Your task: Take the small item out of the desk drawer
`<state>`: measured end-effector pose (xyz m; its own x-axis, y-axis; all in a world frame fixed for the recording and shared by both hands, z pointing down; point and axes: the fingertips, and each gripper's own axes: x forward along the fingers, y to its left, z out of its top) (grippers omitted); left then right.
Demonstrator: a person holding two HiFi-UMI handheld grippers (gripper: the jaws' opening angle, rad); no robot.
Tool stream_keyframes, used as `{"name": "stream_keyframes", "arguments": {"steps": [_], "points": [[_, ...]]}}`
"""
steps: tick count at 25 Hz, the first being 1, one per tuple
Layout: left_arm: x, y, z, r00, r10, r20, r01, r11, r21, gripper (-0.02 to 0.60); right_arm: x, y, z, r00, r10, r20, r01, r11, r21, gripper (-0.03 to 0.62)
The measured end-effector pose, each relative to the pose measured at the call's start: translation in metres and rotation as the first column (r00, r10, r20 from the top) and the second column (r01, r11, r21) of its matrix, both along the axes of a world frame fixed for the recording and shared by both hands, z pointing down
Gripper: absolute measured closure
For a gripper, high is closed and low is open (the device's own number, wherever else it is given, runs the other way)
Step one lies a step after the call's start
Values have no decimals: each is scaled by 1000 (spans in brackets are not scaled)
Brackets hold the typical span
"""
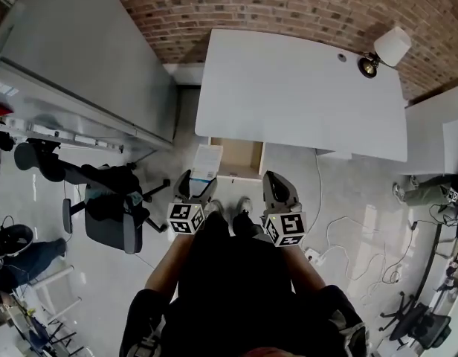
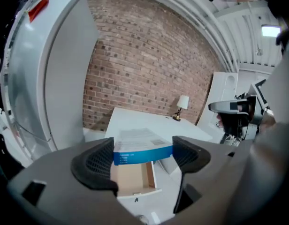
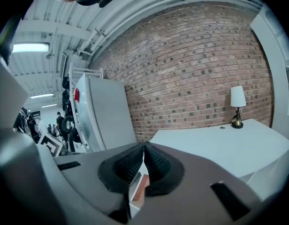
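A small white box with a blue band (image 2: 140, 144) sits between the jaws of my left gripper (image 2: 141, 154), which is shut on it, held up above the open desk drawer (image 2: 133, 178). From the head view the box (image 1: 207, 161) hangs at the drawer's left edge, in front of my left gripper (image 1: 196, 185). The drawer (image 1: 242, 157) juts out from under the white desk (image 1: 303, 95), and its wooden inside looks bare. My right gripper (image 1: 278, 187) hovers just before the drawer's right side. Its jaws (image 3: 143, 159) are pressed together with nothing between them.
A lamp (image 1: 386, 50) stands on the desk's far right corner. A tall white cabinet (image 1: 80, 58) stands to the left and a black office chair (image 1: 110, 207) beside it. Cables (image 1: 348, 248) trail on the floor at right. The brick wall (image 1: 288, 6) backs the desk.
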<state>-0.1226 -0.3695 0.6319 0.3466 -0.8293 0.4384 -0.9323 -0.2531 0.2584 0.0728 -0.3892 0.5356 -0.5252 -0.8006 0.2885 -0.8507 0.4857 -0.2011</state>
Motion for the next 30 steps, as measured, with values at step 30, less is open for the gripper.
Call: {"name": "stream_keyframes", "arguments": {"steps": [30], "points": [[6, 39, -156, 995, 97, -29, -85, 953, 290, 189, -41, 52, -59, 995, 90, -33, -87, 993, 79, 568]]}}
